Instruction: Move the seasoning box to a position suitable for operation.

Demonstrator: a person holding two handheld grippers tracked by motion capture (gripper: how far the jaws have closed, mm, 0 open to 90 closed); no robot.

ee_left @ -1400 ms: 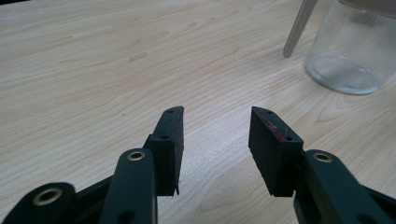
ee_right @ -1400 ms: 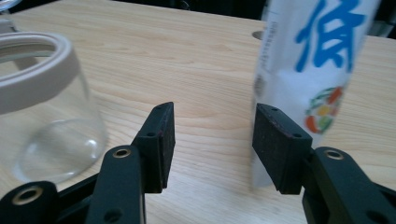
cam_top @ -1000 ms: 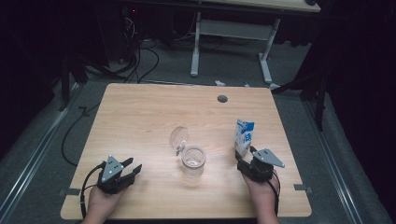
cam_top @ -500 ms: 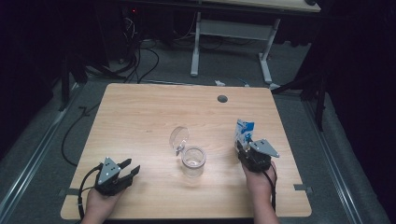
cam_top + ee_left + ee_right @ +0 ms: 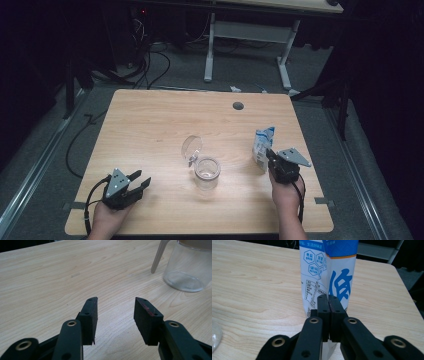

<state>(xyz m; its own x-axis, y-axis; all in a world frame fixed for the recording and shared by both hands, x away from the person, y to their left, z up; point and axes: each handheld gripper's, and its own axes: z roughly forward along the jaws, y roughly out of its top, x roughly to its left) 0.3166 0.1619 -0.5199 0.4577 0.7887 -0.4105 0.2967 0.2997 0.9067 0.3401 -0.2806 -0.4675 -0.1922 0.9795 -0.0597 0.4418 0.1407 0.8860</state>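
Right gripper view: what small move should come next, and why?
Probably lift the pouch slightly off the table. The right gripper's jaws have just been closing and seem to pinch its front crease, while the open glass jar stands nearby and the left gripper rests open.

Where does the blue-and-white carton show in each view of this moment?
High view: the blue-and-white carton stands right of centre on the wooden table, at the right claw.
Right gripper view: top centre, upright just behind the shut jaws.
Left gripper view: not in it.
Shared landmark: the clear glass jar, top right in the left gripper view.
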